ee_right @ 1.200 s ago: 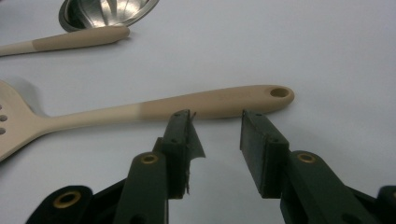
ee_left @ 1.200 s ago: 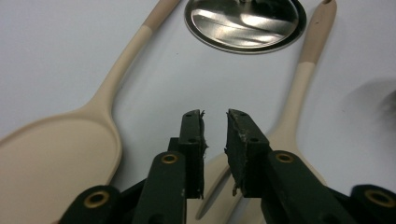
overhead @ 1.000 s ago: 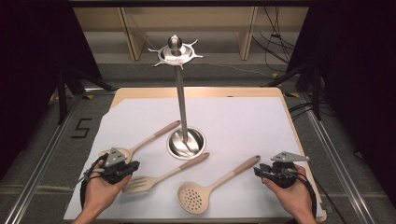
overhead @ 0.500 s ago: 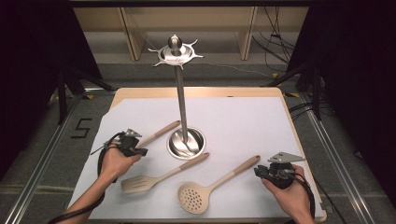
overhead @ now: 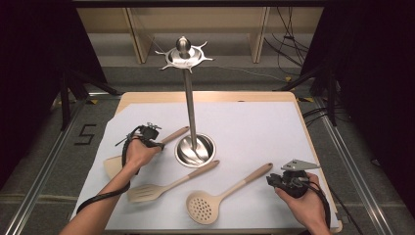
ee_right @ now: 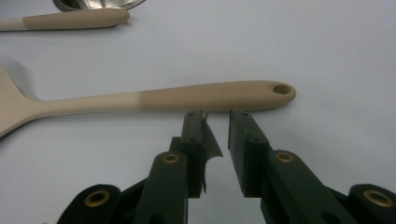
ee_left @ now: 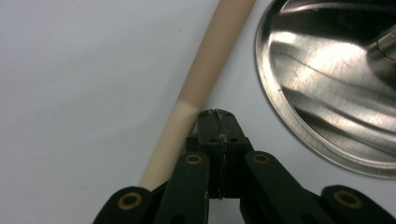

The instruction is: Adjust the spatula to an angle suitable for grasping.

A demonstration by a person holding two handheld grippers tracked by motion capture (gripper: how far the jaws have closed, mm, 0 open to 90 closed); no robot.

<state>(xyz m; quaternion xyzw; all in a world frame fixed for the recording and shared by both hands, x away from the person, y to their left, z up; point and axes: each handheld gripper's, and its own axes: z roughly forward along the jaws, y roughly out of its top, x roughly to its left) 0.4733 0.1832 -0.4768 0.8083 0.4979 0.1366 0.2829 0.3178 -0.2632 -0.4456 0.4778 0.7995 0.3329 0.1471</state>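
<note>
A steel utensil stand [overhead: 190,117] rises from a round base [overhead: 195,149] at the table's middle. Three beige utensils lie on the white sheet. A solid spoon [overhead: 173,134] runs left of the base, a slotted turner [overhead: 147,192] lies in front, and a perforated skimmer [overhead: 203,208] lies to its right. My left gripper [overhead: 159,144] is shut and empty, its tips [ee_left: 216,113] just beside the spoon handle [ee_left: 205,70] and close to the base [ee_left: 327,84]. My right gripper [overhead: 270,180] is open. Its jaws have narrowed a little, and its tips [ee_right: 217,114] stop short of the skimmer handle [ee_right: 210,95].
The stand's hook ring [overhead: 183,55] at the top is bare. The turner's handle end [ee_right: 70,19] lies beyond the skimmer. The wooden tabletop [overhead: 210,96] edges the sheet, with dark floor and cables [overhead: 318,115] around it.
My left hand has moved from the front left of the sheet forward and right, onto the spoon handle beside the stand base. The right hand has stayed put.
</note>
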